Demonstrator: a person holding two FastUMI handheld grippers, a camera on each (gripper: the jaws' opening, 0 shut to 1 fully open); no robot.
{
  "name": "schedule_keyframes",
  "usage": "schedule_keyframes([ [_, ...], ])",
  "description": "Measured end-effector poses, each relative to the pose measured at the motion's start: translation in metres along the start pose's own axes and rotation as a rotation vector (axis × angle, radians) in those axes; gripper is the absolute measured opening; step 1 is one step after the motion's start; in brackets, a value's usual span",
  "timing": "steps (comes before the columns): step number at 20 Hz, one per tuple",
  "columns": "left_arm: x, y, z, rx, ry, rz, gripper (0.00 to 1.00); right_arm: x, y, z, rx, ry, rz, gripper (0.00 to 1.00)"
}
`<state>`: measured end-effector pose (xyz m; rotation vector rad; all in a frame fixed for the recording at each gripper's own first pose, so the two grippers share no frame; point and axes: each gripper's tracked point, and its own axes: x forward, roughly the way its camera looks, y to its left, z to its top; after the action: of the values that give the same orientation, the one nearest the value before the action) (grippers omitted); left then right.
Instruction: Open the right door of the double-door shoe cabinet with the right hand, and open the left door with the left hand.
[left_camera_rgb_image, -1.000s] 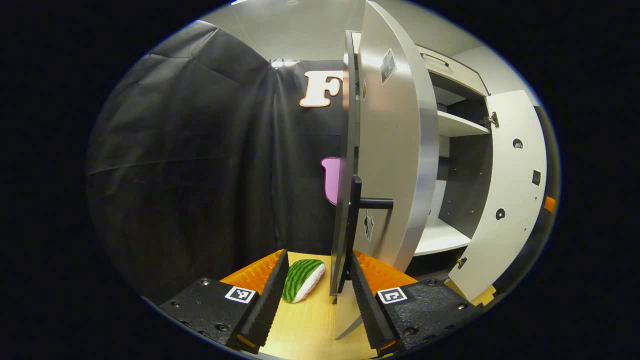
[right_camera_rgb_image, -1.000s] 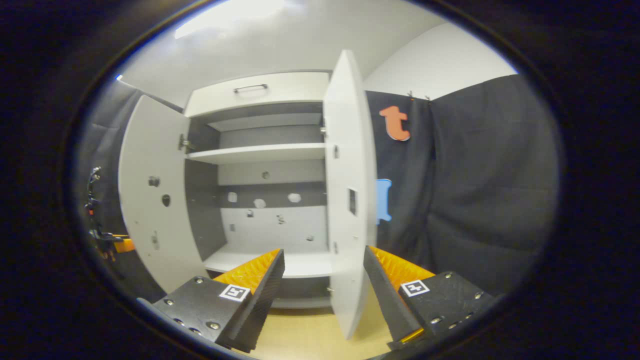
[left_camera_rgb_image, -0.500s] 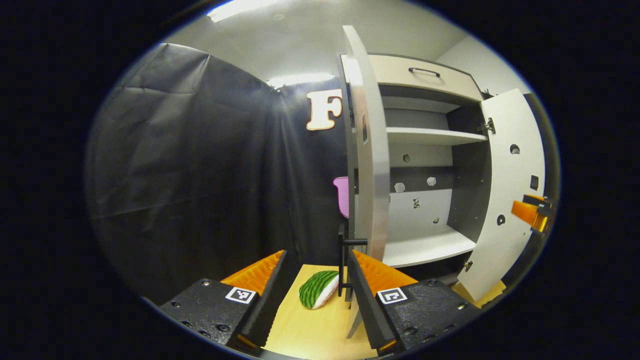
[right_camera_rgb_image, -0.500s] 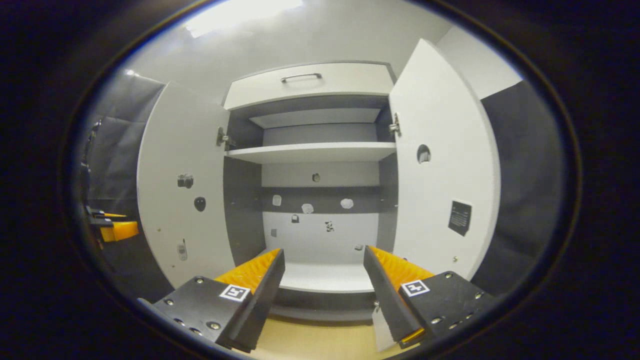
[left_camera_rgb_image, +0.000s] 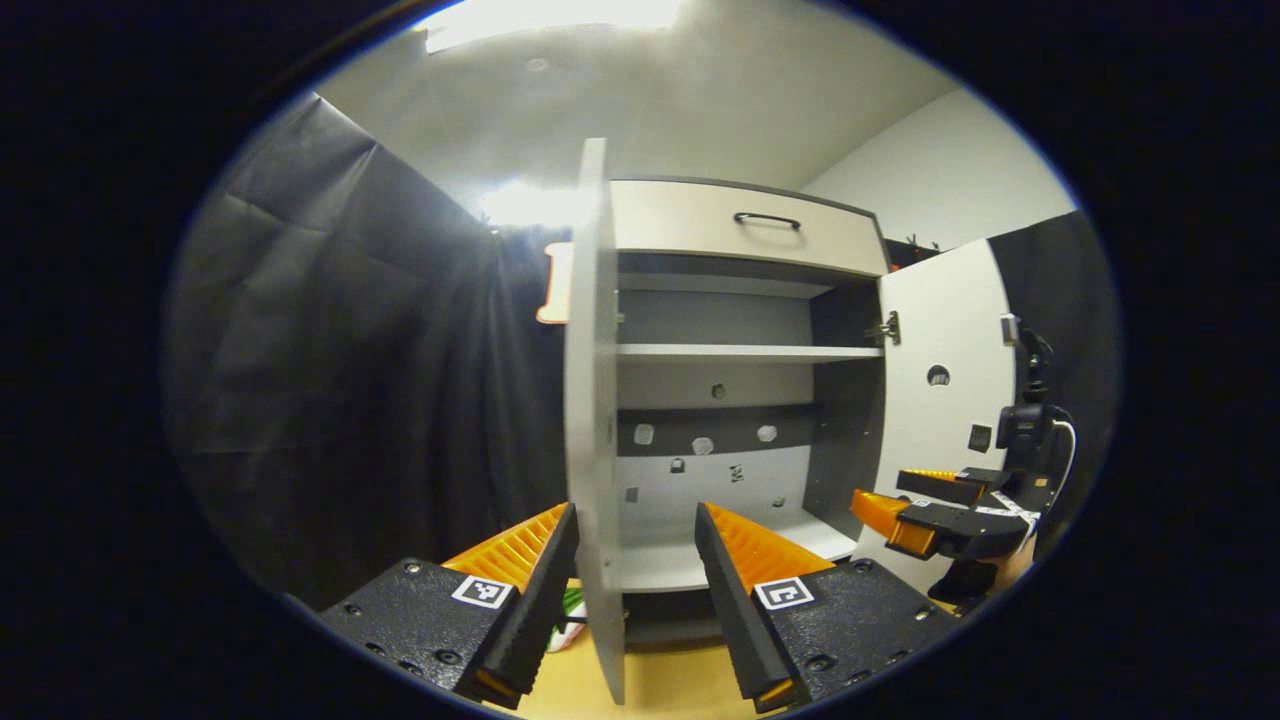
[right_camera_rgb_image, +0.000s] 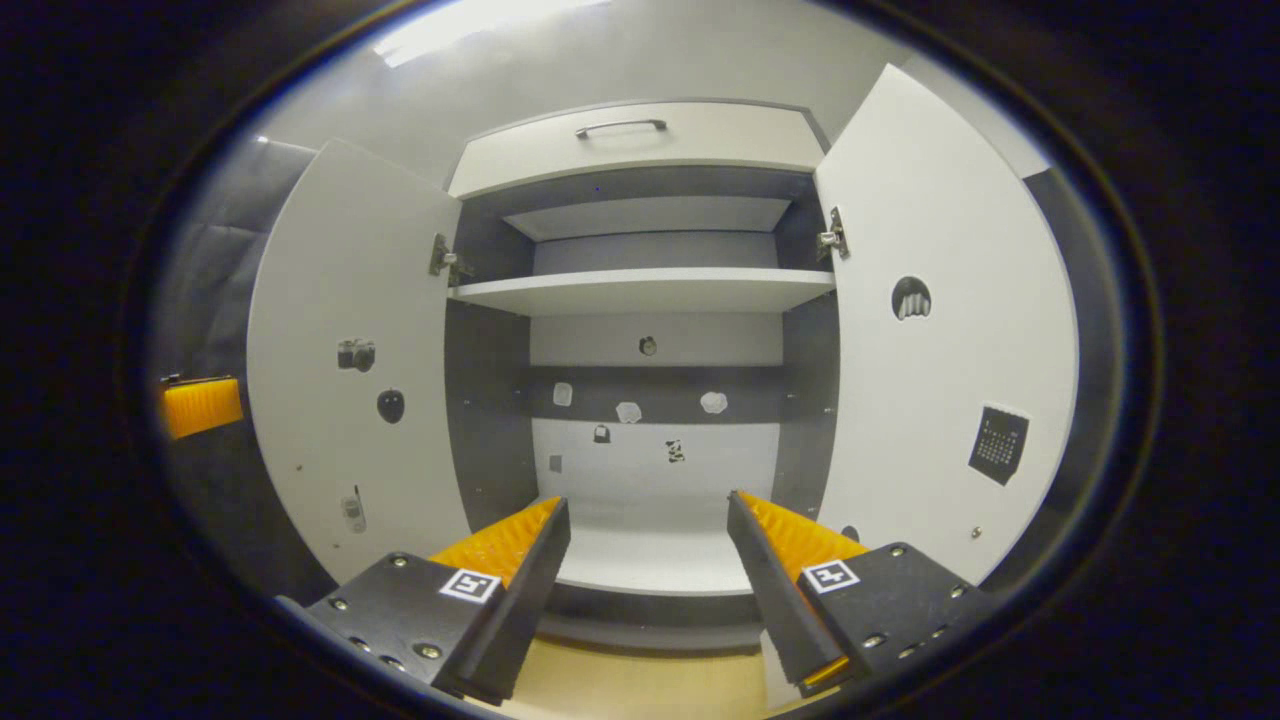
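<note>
Both white flat-panel doors of your shoe cabinet (right_camera_rgb_image: 640, 300) stand wide: left door (right_camera_rgb_image: 350, 350), right door (right_camera_rgb_image: 940, 330). Your left gripper (left_camera_rgb_image: 630, 590) is spread, straddling the left door's edge; right gripper (right_camera_rgb_image: 650, 590) is spread, holding nothing.

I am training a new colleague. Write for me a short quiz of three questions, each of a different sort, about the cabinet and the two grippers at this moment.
1. True or false: both doors of the shoe cabinet stand open.
2. Multiple choice: the right gripper is A) open, holding nothing; B) shut on a handle; C) shut on a shelf.
3. Fill in: in the left gripper view, the edge of the left door shows between the left gripper's ____.

Key: 1 true; 2 A; 3 fingers.
</note>
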<state>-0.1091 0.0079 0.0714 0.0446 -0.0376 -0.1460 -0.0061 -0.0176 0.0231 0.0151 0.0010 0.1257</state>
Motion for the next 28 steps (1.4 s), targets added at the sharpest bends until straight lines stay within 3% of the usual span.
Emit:
schedule_keyframes([
  [6, 0.045, -0.06, 0.004, 0.038, -0.021, -0.142, 0.73, -0.007, -0.02, 0.02, 0.045, -0.01, -0.07, 0.94],
  [8, 0.052, -0.075, 0.006, 0.039, -0.028, -0.16, 0.82, -0.011, -0.028, 0.028, 0.047, -0.021, -0.097, 0.94],
  [9, 0.056, -0.079, 0.006, 0.034, -0.033, -0.161, 0.95, -0.013, -0.03, 0.032, 0.052, -0.024, -0.105, 0.94],
  [10, 0.059, -0.081, 0.006, 0.032, -0.036, -0.158, 0.98, -0.015, -0.03, 0.038, 0.061, -0.034, -0.102, 1.0],
  [21, 0.065, -0.082, 0.006, 0.023, -0.041, -0.149, 0.98, -0.035, -0.025, 0.051, 0.101, -0.064, -0.09, 0.98],
  [28, 0.049, -0.09, 0.006, 0.044, -0.04, -0.202, 0.97, -0.057, -0.017, 0.054, 0.113, -0.071, -0.101, 0.98],
])
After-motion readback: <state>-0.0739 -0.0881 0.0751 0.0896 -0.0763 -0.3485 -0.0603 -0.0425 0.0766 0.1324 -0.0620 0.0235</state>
